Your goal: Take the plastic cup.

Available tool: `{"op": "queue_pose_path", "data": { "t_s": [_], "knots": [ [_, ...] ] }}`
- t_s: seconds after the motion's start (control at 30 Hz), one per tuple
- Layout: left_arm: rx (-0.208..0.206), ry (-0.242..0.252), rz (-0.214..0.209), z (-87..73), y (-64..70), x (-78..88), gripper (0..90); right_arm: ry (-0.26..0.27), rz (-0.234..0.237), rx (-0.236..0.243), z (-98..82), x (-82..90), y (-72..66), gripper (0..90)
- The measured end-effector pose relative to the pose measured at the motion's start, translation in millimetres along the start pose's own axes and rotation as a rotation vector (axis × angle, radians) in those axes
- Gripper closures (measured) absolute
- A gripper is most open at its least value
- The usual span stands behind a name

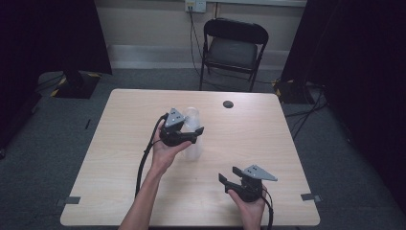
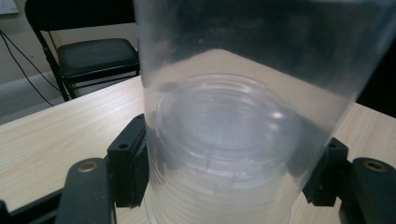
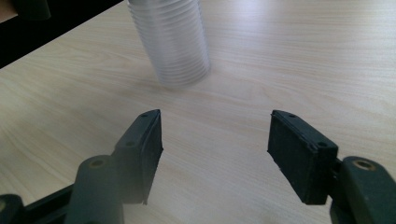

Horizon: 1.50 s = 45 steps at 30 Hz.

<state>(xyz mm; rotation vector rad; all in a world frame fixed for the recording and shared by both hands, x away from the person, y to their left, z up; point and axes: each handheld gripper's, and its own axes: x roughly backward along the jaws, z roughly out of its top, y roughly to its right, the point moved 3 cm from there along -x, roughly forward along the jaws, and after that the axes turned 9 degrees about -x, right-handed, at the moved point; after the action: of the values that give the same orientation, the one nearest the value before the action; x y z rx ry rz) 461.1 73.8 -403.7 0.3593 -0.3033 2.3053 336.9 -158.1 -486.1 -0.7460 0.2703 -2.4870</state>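
My left hand-held gripper (image 1: 195, 133) has its two black jaws on either side of a stack of clear plastic cups (image 1: 192, 136), and in the left gripper view the pads (image 2: 128, 161) press against the stack's (image 2: 224, 140) sides, so I count it as gripped low down. The stack stands upright on the pale wood-grain surface (image 1: 119, 143), a little left of its middle. The plastic is frosted and see-through: looking at it up close I can make out the round ridged bottom of a cup inside the outer wall, and many fine rims crowd together towards the base. In the right gripper view the stack (image 3: 170, 42) shows as a column of tight horizontal ribs, narrowing slightly downward. My right hand-held gripper (image 1: 230, 176) sits at the near right of the surface, jaws spread wide with nothing between them, pointing left towards the stack and well apart from it. Beyond the far edge stands a black folding chair (image 1: 233, 48).
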Motion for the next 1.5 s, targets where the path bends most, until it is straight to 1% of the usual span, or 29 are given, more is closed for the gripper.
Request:
{"op": "queue_pose_path", "data": {
  "t_s": [0.07,0.1,0.17,0.2,0.3,0.37,0.4,0.5,0.53,0.6,0.7,0.77,0.8,0.9,0.93,0.97,1.0,1.03,1.07,1.1,1.17,1.2,1.27,1.33,1.37,1.4,1.43,1.47,1.5],
  "knots": [
    [-0.005,-0.001,0.002,0.7,-0.3,0.3,31.4,-0.001,0.0,0.001,-0.3,0.0,0.2,34.9],
    [0.001,0.0,0.0,1.0,0.2,0.1,31.4,-0.001,0.0,0.001,-0.3,0.0,0.2,34.9],
    [-0.011,0.006,0.004,2.9,0.5,0.4,31.4,-0.002,0.001,0.001,-0.4,-0.2,0.2,34.9],
    [-0.008,0.014,-0.002,4.8,1.1,0.5,31.3,-0.002,0.001,0.002,-0.3,-0.3,0.1,34.9],
    [0.002,0.031,0.001,6.7,0.6,1.9,31.4,-0.001,0.002,0.003,-0.1,-0.6,0.0,34.7],
    [0.008,0.032,0.0,6.9,0.4,2.4,31.6,-0.001,0.002,0.004,-0.1,-0.5,0.0,34.7],
    [0.014,0.043,0.005,7.7,-0.5,3.5,31.7,-0.001,0.002,0.004,-0.1,-0.5,0.0,34.6],
    [0.014,0.051,0.007,8.5,-0.9,4.4,31.7,-0.001,0.002,0.004,-0.3,-0.2,-0.1,34.5],
    [-0.001,0.051,0.006,9.0,-0.4,5.0,31.7,-0.001,0.002,0.003,-0.6,-0.2,0.3,34.5],
    [-0.01,0.05,0.008,10.1,-0.1,6.0,31.6,0.0,0.002,0.004,-0.6,-0.1,0.1,34.5],
    [-0.01,0.057,0.006,11.7,0.5,6.4,31.7,-0.002,0.003,0.005,-0.8,-0.3,0.2,34.4],
    [-0.015,0.061,0.014,13.8,0.0,7.6,31.8,-0.002,0.004,0.006,-1.0,-0.4,0.1,34.4],
    [-0.01,0.078,0.013,15.3,-1.2,8.8,31.7,-0.001,0.003,0.005,-1.1,-0.3,0.3,34.4],
    [-0.014,0.084,0.014,16.3,-1.0,11.2,31.8,0.001,0.003,0.004,-1.1,-0.1,0.4,34.3],
    [-0.026,0.096,0.018,17.4,0.7,13.2,31.9,0.003,0.004,0.004,-1.2,-0.1,0.7,34.2],
    [-0.026,0.096,0.018,17.4,0.7,13.2,31.9,0.003,0.004,0.004,-1.2,-0.1,0.7,34.2],
    [-0.045,0.104,0.03,19.3,1.3,15.7,31.9,0.002,0.005,0.004,-1.3,-0.3,0.4,34.1],
    [-0.045,0.104,0.03,19.3,1.3,15.7,31.9,0.003,0.007,0.005,-1.3,-0.5,0.1,34.0],
    [-0.039,0.12,0.029,21.4,2.0,18.4,31.9,0.003,0.008,0.005,-1.3,-0.7,-0.3,33.9],
    [-0.044,0.129,0.032,22.7,2.0,19.7,32.0,0.004,0.01,0.005,-1.2,-0.7,-0.6,33.9],
    [-0.045,0.134,0.033,23.7,1.8,21.1,32.0,0.003,0.01,0.007,-0.9,-0.6,-0.8,33.8],
    [-0.028,0.146,0.029,25.4,1.5,23.6,32.1,0.005,0.011,0.008,-0.7,-0.6,-0.9,33.8],
    [-0.013,0.153,0.03,26.1,-0.7,26.5,32.3,0.006,0.011,0.011,-0.5,-0.8,-1.1,33.8],
    [0.024,0.161,0.017,26.6,-1.8,29.2,32.8,0.004,0.011,0.012,-0.7,-1.2,-1.3,33.8],
    [0.024,0.161,0.017,26.6,-1.8,29.2,32.9,0.004,0.011,0.012,-0.7,-1.2,-1.3,33.8],
    [0.035,0.162,0.018,26.8,-3.0,32.0,33.1,0.002,0.011,0.013,-0.7,-1.5,-1.4,33.8],
    [0.035,0.162,0.018,26.8,-3.0,32.0,33.2,0.003,0.012,0.014,-0.6,-1.5,-1.4,33.8],
    [0.05,0.162,0.026,26.9,-4.8,34.7,33.2,0.003,0.012,0.014,-0.5,-1.5,-1.5,33.8],
    [0.05,0.162,0.026,26.9,-4.8,34.7,33.4,0.003,0.012,0.014,-0.5,-1.5,-1.5,33.8]
  ]
}}
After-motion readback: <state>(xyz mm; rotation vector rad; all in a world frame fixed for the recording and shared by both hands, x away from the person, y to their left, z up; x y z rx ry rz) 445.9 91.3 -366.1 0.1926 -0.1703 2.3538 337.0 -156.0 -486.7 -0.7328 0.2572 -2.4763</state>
